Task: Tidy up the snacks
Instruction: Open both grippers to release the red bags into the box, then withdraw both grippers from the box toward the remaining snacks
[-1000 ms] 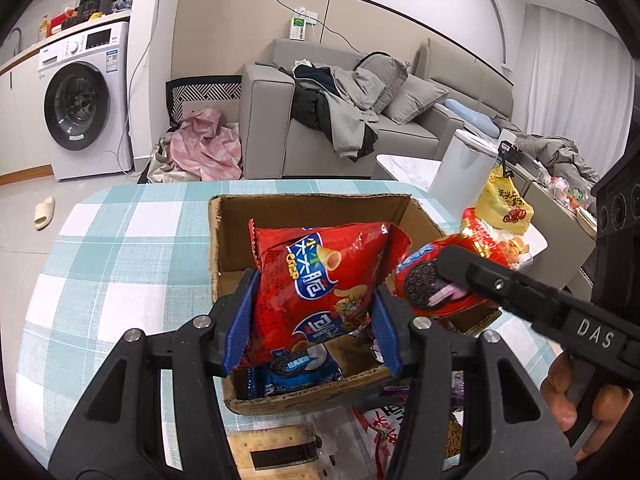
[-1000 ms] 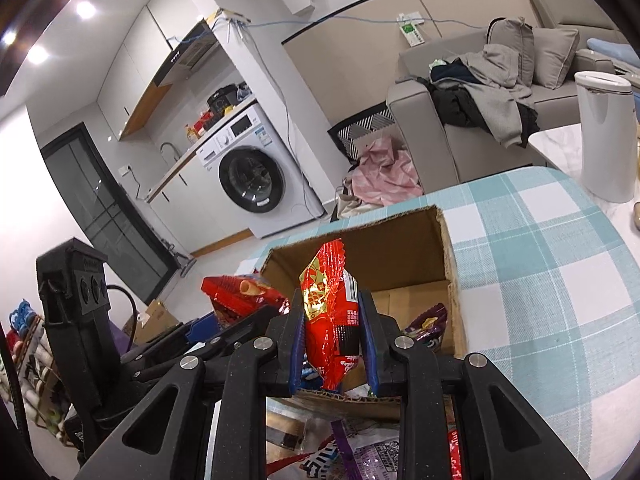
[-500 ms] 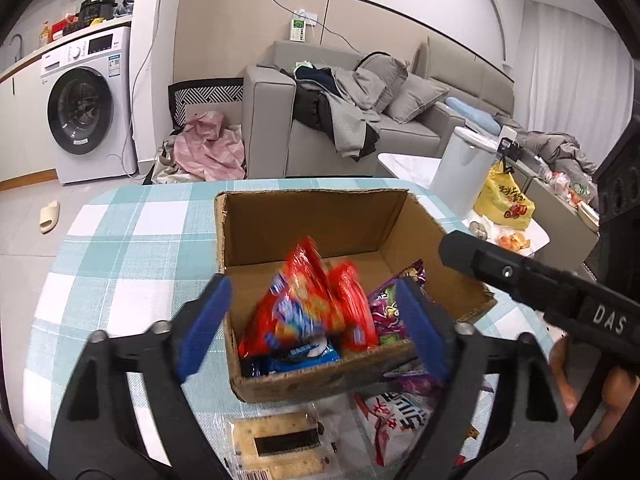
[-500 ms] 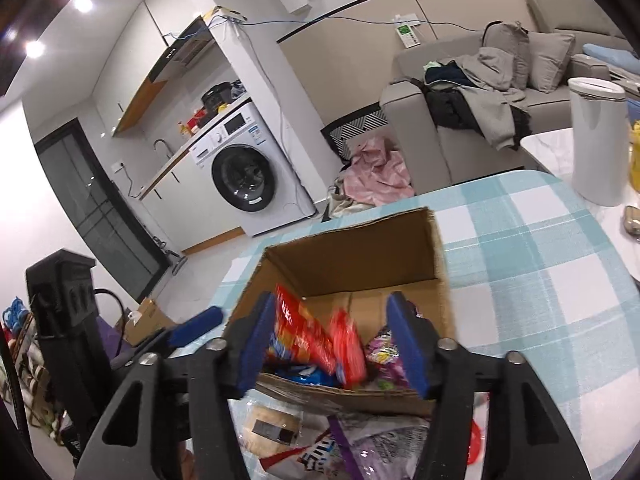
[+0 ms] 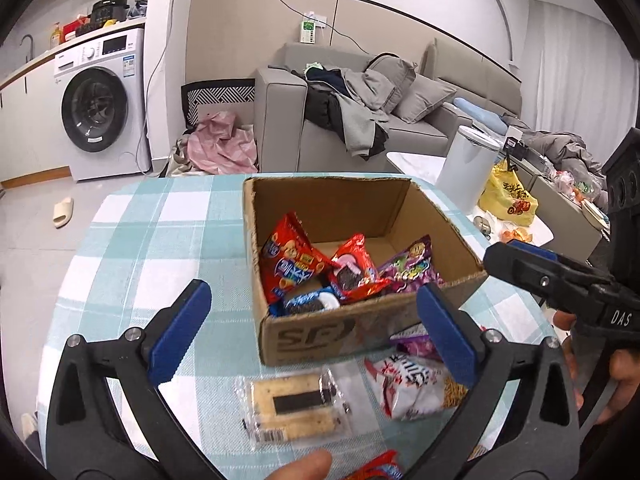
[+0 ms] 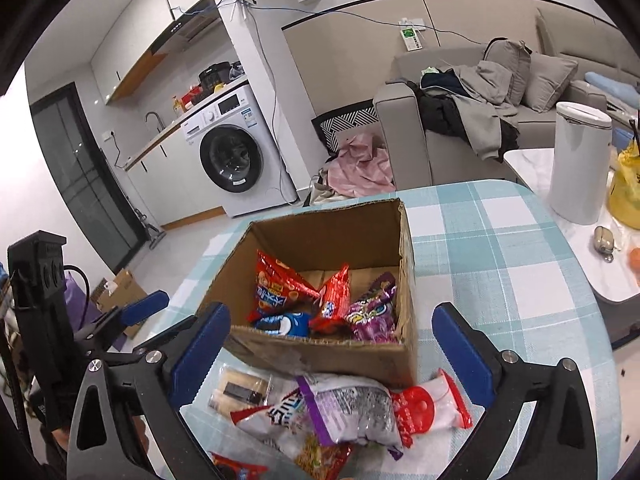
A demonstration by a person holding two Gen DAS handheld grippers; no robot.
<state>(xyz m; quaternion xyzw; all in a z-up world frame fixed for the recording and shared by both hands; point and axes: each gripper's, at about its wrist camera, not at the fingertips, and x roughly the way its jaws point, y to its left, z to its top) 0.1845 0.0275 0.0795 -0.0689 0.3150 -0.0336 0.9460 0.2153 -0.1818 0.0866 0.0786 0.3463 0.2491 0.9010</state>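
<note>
An open cardboard box stands on the checked table. Inside lie a red crisp bag, a small red cookie pack, a blue cookie pack and a purple candy bag. My left gripper is open and empty, just in front of the box. My right gripper is open and empty, also before the box; it shows at the right of the left wrist view. Loose snacks lie in front: a clear cracker pack and a white bag.
More packets lie near the front edge: a purple-trimmed bag and a red-and-white pack. A white bin and a yellow bag stand off the table's right. A sofa and washing machine are beyond.
Both grippers opened and let go of their red snack bags, which now lie in the box. Both grippers pulled back toward the table's front edge.
</note>
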